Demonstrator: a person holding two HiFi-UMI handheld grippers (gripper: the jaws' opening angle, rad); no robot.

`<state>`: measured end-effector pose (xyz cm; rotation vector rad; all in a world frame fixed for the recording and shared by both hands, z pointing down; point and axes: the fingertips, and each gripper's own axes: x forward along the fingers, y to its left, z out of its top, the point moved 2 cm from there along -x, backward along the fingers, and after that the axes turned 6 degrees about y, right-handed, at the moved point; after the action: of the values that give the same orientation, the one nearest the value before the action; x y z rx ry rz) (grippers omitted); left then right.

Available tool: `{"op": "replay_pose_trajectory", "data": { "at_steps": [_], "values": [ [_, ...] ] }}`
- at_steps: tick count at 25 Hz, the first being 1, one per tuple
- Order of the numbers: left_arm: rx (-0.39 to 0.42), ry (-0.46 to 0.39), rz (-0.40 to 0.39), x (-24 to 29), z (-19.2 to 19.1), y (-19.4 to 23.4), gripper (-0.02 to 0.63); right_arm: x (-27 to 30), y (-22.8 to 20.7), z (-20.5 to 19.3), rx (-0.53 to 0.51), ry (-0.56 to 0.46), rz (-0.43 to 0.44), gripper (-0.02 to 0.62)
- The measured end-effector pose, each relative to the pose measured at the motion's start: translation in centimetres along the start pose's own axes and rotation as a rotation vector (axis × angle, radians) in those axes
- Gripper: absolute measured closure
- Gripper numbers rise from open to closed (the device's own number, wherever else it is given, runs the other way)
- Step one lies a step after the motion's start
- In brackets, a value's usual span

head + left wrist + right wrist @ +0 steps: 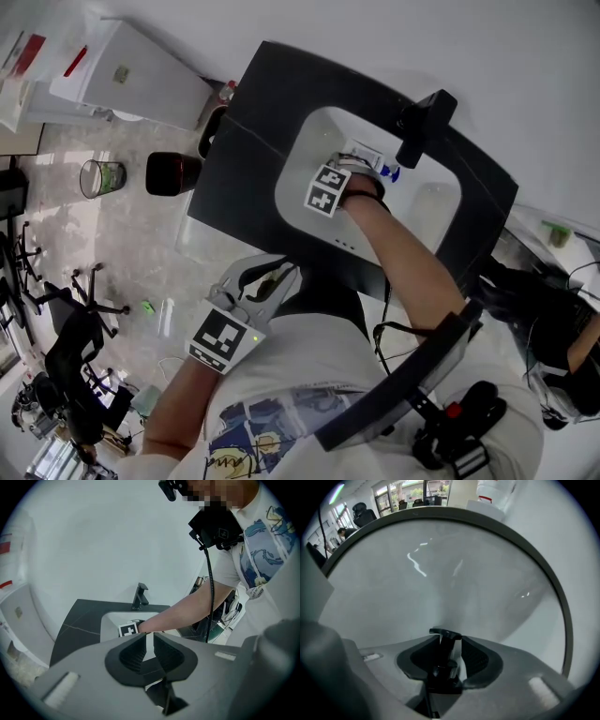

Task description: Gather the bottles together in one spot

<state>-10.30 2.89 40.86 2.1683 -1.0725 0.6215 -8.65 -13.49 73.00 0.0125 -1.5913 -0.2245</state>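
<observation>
My right gripper (367, 157) reaches steeply down into the white sink (298, 155), its marker cube on top. A small clear bottle with a blue cap (387, 172) lies right beside it, under the black faucet (427, 120). In the right gripper view the jaws (451, 639) stand a little apart over the basin wall (454, 573). A dark flat-topped thing (444, 633) shows in the gap with light beside it; I cannot tell what it is. My left gripper (274, 274) hovers at the counter's front edge, its jaws (149, 637) narrowly open and empty.
The sink sits in a dark counter (248, 141). What looks like a red-capped bottle (225, 90) stands at its far left corner. On the floor are a dark bin (173, 173), a wire basket (101, 176), a white cabinet (141, 80) and office chairs (75, 309).
</observation>
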Motion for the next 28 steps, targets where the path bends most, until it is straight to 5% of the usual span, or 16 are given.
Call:
{"op": "replay_pose_trajectory", "data": {
  "at_steps": [8,15,28],
  "values": [
    [-0.015,-0.001,0.013,-0.3,-0.6,0.2,0.558,-1.0,0.7,-0.1,0.087,-0.076,-0.026,0.476],
    [0.025,-0.003,-0.038,-0.1,-0.1,-0.7,0.558,-4.4,0.7,-1.6,0.195,-0.189,-0.130,0.480],
    [0.124,0.016,-0.131,0.6,0.7,-3.1,0.560,-10.2,0.8,-6.5,0.473,-0.383,-0.172,0.480]
  ]
}}
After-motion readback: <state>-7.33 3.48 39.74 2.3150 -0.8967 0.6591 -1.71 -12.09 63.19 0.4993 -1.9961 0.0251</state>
